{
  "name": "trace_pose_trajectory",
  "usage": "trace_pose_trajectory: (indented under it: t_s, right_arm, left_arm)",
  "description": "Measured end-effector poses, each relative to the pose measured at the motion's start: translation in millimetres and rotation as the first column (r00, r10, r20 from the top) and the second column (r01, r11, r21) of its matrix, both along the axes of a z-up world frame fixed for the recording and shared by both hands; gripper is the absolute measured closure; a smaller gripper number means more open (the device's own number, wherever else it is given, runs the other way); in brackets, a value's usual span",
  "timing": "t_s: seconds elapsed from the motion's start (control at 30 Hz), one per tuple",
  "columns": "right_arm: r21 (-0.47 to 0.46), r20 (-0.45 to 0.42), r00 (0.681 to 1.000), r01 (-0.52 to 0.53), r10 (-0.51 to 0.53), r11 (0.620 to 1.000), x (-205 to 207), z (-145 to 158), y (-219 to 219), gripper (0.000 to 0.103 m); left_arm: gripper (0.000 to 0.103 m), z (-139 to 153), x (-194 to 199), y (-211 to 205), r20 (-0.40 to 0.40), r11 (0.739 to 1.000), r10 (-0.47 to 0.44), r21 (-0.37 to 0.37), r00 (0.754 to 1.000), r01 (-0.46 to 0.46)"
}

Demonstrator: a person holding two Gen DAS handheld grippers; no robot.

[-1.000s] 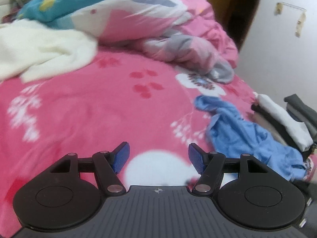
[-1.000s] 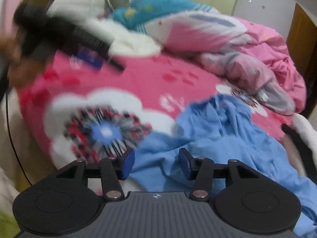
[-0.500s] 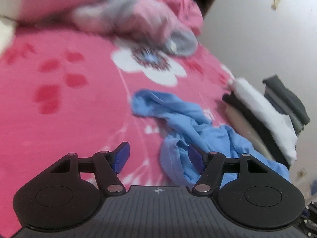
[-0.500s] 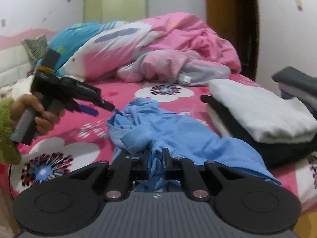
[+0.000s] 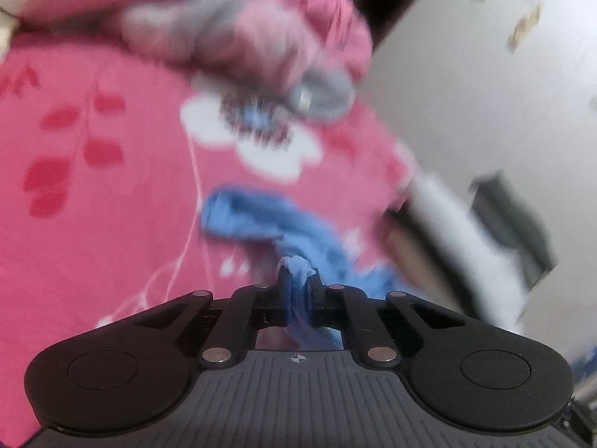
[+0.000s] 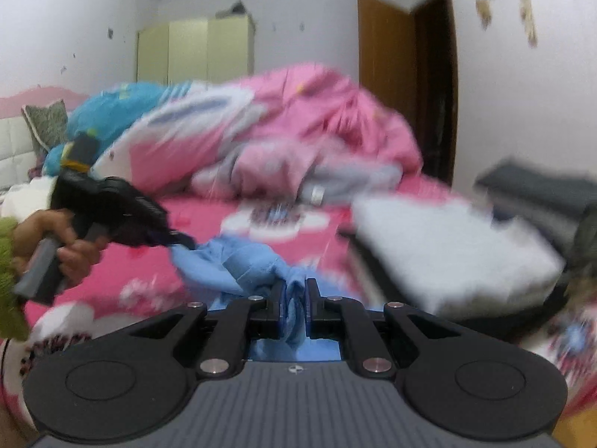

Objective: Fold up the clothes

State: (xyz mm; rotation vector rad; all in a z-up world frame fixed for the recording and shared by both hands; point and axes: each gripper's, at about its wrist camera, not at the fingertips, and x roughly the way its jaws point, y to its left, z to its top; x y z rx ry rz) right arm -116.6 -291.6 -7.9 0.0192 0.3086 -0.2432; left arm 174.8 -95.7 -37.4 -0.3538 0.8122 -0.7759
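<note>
Two grippers are at work on one blue shirt (image 6: 238,265), and both have it pinched. The left gripper (image 5: 297,283) has its fingers pressed together on a bunched tuft of pale blue cloth at the lower middle of its frame. The right gripper (image 6: 293,298) clamps another fold of the same shirt. In the right wrist view the left gripper (image 6: 175,239) shows at the middle left, held by a hand (image 6: 56,242) with a fuzzy green sleeve (image 6: 7,261).

The shirt is light blue, crumpled and twisted into ropy folds, lying on the pink flowered bedspread (image 5: 93,224) in the centre of both frames.

One stack of folded clothes (image 6: 447,250), white over dark, sits at the right. One rumpled pink quilt (image 6: 298,130) is heaped behind. The views are blurred; no writing can be read.
</note>
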Motion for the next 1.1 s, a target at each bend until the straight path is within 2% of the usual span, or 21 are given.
trace_pose_trajectory:
  t_s: [0.1,0.17,0.23,0.33,0.43,0.53,0.63,0.7,0.8,0.9,0.97,1.1]
  right_arm:
    - [-0.087,0.099,0.995,0.002,0.007,0.996,-5.9,33.8,4.7,0.095]
    - [-0.156,0.179,0.984,0.005,0.023,0.988,-10.6,62.0,12.3,0.095]
    - [-0.220,0.267,0.963,0.014,0.046,0.975,-16.5,93.3,21.2,0.095]
    - [-0.276,0.387,0.917,0.020,0.092,0.961,-26.9,136.7,33.6,0.095]
    - [-0.320,0.485,0.864,0.031,0.135,0.947,-39.7,175.0,47.5,0.095]
    - [-0.332,0.554,0.813,0.019,0.179,0.943,-56.5,202.6,59.3,0.095]
    - [-0.345,0.619,0.754,0.008,0.221,0.939,-73.2,230.1,71.1,0.095]
    - [-0.352,0.655,0.714,0.000,0.247,0.936,-83.7,246.6,78.6,0.095]
    - [-0.349,0.683,0.679,-0.022,0.270,0.937,-92.8,255.1,86.3,0.095]
    - [-0.332,0.699,0.657,-0.052,0.283,0.942,-95.6,254.3,91.3,0.095]
    - [-0.315,0.703,0.650,-0.078,0.288,0.946,-93.1,250.5,92.2,0.095]
    - [-0.308,0.687,0.661,-0.111,0.302,0.945,-72.1,243.2,92.8,0.095]
  left_arm:
    - [0.099,45.3,-16.5,26.9,0.061,0.989,0.069,-0.133,0.996,-0.061]
    - [0.100,78.2,-31.4,48.4,0.112,0.970,0.122,-0.225,0.986,-0.095]
    - [0.100,112.0,-46.4,67.3,0.167,0.946,0.175,-0.302,0.970,-0.119]
    - [0.100,160.3,-75.1,91.0,0.264,0.914,0.245,-0.383,0.933,-0.132]
    - [0.100,204.1,-112.4,112.5,0.382,0.891,0.317,-0.434,0.868,-0.135]
    - [0.100,242.8,-150.2,129.8,0.500,0.871,0.395,-0.471,0.770,-0.141]
    - [0.100,276.0,-186.3,145.7,0.578,0.849,0.460,-0.508,0.674,-0.144]
    - [0.100,291.6,-203.3,152.8,0.619,0.843,0.488,-0.516,0.615,-0.148]
    - [0.100,304.8,-223.3,156.2,0.667,0.838,0.521,-0.517,0.533,-0.173]
    - [0.100,304.5,-235.5,156.8,0.695,0.833,0.543,-0.514,0.471,-0.202]
    - [0.100,303.8,-236.9,155.6,0.706,0.832,0.551,-0.509,0.445,-0.222]
    - [0.100,298.9,-222.0,151.6,0.718,0.833,0.553,-0.483,0.423,-0.270]
